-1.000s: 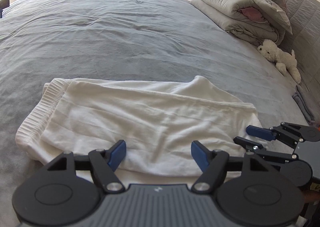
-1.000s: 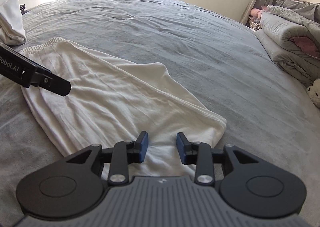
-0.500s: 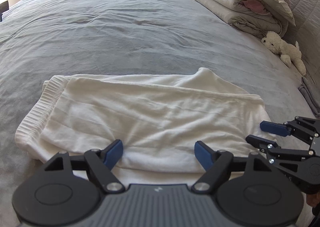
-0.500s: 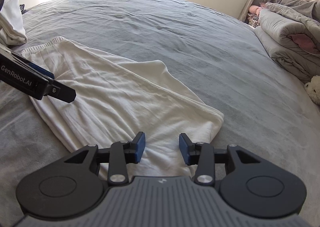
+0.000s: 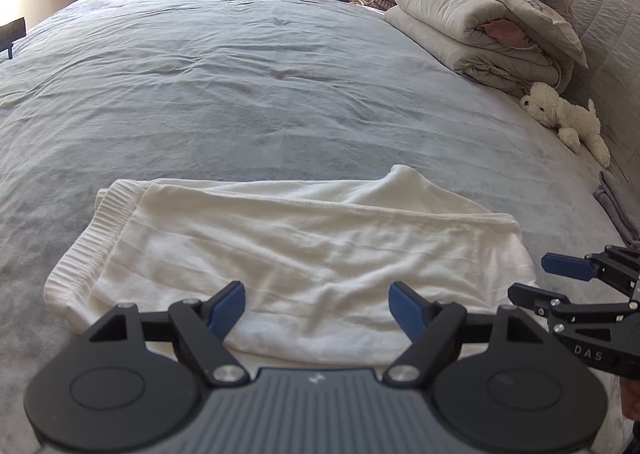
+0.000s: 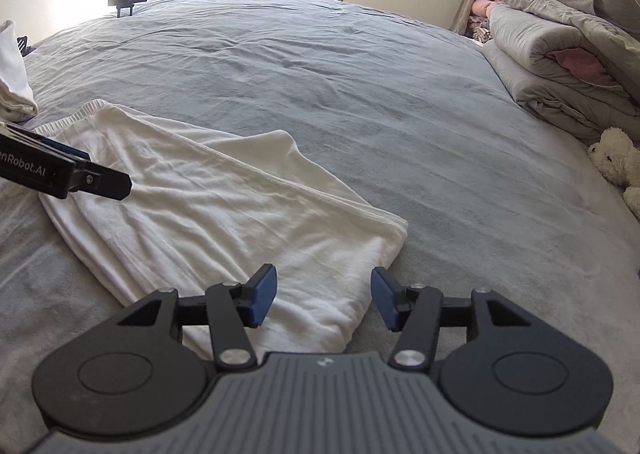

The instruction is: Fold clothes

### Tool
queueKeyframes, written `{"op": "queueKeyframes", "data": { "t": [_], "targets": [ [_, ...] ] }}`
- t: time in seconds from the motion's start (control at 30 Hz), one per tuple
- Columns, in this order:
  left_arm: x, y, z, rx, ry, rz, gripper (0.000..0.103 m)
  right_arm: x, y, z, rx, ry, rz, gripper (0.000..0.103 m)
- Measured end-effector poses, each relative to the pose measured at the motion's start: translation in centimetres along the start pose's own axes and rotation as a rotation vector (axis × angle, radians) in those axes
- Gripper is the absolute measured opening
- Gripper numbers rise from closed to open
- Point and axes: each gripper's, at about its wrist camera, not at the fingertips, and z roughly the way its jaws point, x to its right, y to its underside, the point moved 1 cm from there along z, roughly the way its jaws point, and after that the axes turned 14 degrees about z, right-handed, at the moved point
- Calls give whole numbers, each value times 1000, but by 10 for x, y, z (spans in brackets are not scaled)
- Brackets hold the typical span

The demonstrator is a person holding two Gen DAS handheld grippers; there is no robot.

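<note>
Two grippers hover over the white garment [image 5: 296, 254], folded flat on the grey bed [image 5: 240, 94]: left gripper [image 5: 318, 304] gapes wide and empty at 6 o'clock, right gripper [image 6: 323, 296] is opening, gripping nothing. A fold looks just laid; the next probably needs the 3 o'clock end pinched and carried across to the waistband.

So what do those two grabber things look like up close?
Each is a handheld tool. The left gripper and right gripper match: a ribbed grey body with a small logo, two round black discs, black jointed links with silver screws, and blue pads on the fingertips. White lettering runs along the sides. No cables or sleeves show.
</note>
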Motion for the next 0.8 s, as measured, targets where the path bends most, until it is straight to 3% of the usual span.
{"op": "queueKeyframes", "data": {
  "t": [0.33,0.8],
  "targets": [
    [10,-5,-4,25,23,-2,80,54,-18,-1,-34,11,256,60],
    [46,-8,-1,43,70,101,80,66,-21,-1,-54,-15,317,65]
  ]
}}
